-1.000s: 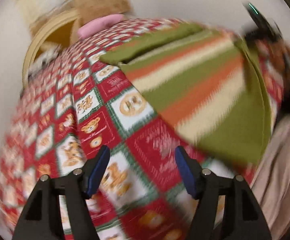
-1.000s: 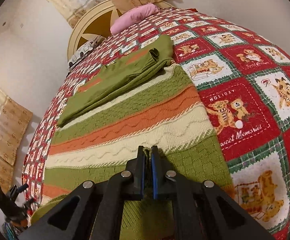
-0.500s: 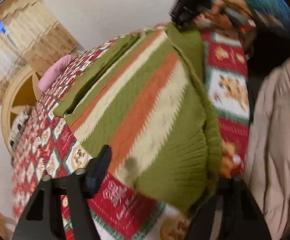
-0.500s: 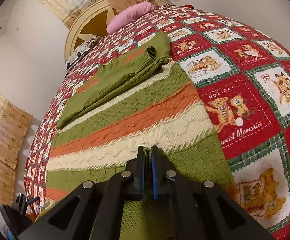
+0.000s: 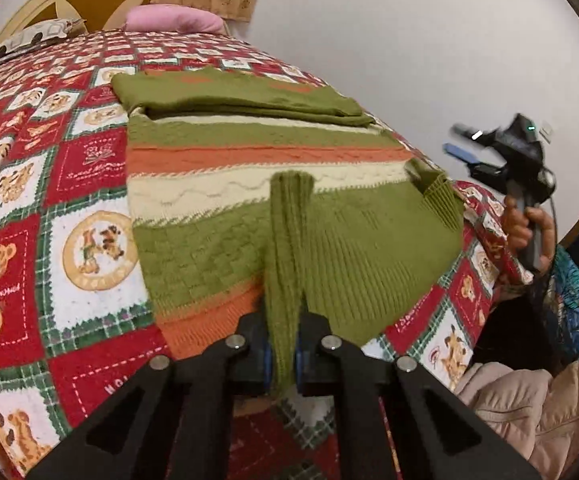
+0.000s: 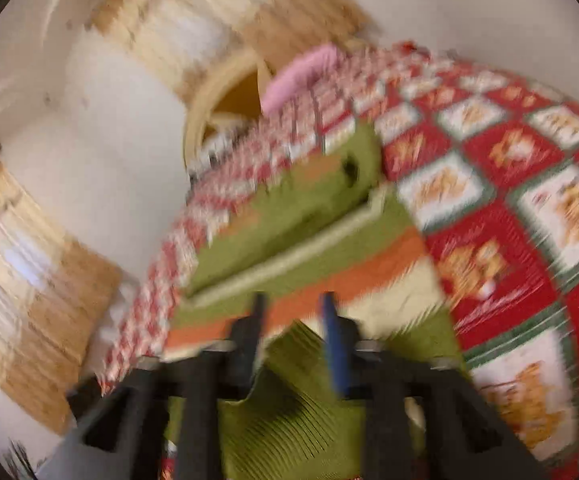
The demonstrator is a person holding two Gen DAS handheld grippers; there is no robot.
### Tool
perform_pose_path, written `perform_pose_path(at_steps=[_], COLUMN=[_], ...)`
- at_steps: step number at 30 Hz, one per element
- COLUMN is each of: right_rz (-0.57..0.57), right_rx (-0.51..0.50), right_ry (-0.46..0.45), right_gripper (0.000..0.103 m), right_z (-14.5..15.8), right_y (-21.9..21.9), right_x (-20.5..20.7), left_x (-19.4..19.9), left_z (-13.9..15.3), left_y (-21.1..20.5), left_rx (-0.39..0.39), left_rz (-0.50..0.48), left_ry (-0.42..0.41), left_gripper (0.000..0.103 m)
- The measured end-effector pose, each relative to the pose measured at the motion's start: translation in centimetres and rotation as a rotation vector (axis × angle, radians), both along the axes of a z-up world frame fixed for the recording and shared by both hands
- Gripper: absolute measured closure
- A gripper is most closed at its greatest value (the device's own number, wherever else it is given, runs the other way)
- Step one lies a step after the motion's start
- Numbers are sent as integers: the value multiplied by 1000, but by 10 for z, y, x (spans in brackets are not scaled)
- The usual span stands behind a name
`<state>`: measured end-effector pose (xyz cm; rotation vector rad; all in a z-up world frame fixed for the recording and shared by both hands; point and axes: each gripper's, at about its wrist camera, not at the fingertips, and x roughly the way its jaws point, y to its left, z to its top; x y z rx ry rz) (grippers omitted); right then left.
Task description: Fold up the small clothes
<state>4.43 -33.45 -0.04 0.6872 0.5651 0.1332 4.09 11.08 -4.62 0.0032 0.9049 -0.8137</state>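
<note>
Quilted bed (image 5: 89, 168), sweater (image 5: 249, 160) hem pinched in left tongs (image 5: 281, 354)

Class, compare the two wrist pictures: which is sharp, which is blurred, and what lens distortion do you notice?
Left wrist view: mostly sharp, the knit ribs of the striped sweater pinched in the left claw read clearly; only the right claw at the edge is smeared. Right wrist view: motion blur throughout, the quilt patterns streaked. Both views: fisheye bulge, dark round border.

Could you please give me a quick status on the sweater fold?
Left tool shut on sweater hem. Right tool opening, clear of it. Nothing blocking.
</note>
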Motion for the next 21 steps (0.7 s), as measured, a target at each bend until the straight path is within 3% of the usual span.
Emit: perform_pose_path(at_steps=[3,6,9,11,14,16,18,19,20,21], right_rz=[-19,45,169,235,313,342,366,373,381,390], right_rx=[-107,-239,-330,-429,-610,-667,-717,-732,-734,-732], right_ry=[9,59,125,177,248,246,222,227,232,236], right_gripper=[39,39,39,39,39,39,39,40,48,55], right_z=[15,13,-3,-17,-39,-45,-46,-46,-46,-45], right_y=[-3,13,41,56,80,88,92,93,94,94], right_x=[-12,-14,-1,12,30,34,33,33,31,30], left_x=[3,10,19,20,15,14,16,17,19,21], left_z=[1,3,4,5,7,8,8,8,7,5], left_y=[-1,1,-1,-6,-17,-21,-19,-17,-16,-14], left_rx=[6,-10,-29,-39,6,26,15,8,7,12], left_rz=[3,10,7,-17,-34,-31,-18,-7,5,22], left_ry=[11,42,47,53,4,-23,-19,-15,-7,2], left_gripper=[92,87,69,48,44,45,53,71,94,94])
